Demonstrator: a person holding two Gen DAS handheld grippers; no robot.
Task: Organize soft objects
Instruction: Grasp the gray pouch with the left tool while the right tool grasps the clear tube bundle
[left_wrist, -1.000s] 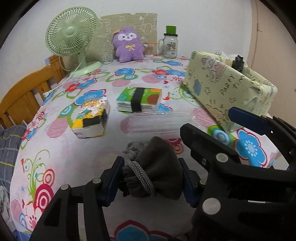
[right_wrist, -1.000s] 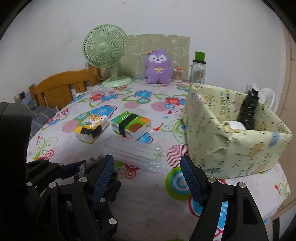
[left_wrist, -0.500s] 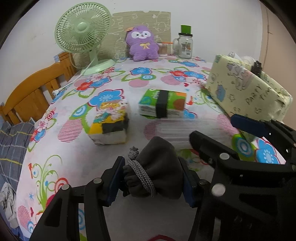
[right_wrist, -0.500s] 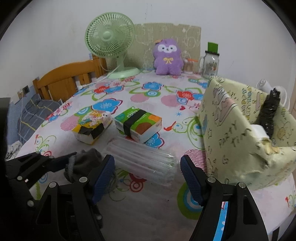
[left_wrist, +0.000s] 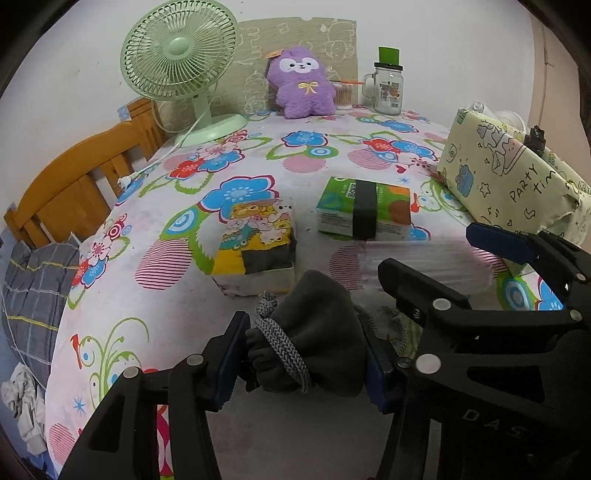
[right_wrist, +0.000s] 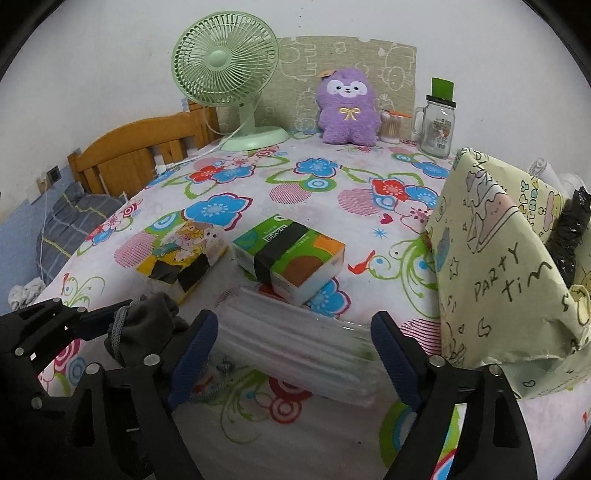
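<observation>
My left gripper (left_wrist: 301, 363) is shut on a dark grey drawstring pouch (left_wrist: 317, 332) and holds it above the table's near edge; the pouch also shows in the right wrist view (right_wrist: 147, 325). My right gripper (right_wrist: 291, 362) is open and empty, its jaws either side of a clear plastic pack (right_wrist: 299, 347) lying on the floral tablecloth (right_wrist: 314, 184). A yellow tissue pack (left_wrist: 255, 243) and a green tissue pack (left_wrist: 364, 214) lie mid-table. A purple plush toy (left_wrist: 301, 86) sits at the back. A paper-wrapped box (right_wrist: 509, 266) stands at the right.
A green desk fan (left_wrist: 181, 59) stands at the back left with its cord trailing over the table. A glass jar (left_wrist: 388, 86) with a green lid and a cotton swab tub (left_wrist: 343, 96) stand beside the plush. A wooden chair back (left_wrist: 70, 188) lies left.
Both grippers have moved forward and left over the table. The pouch stays clamped in the left gripper. The right gripper now straddles the clear plastic pack.
</observation>
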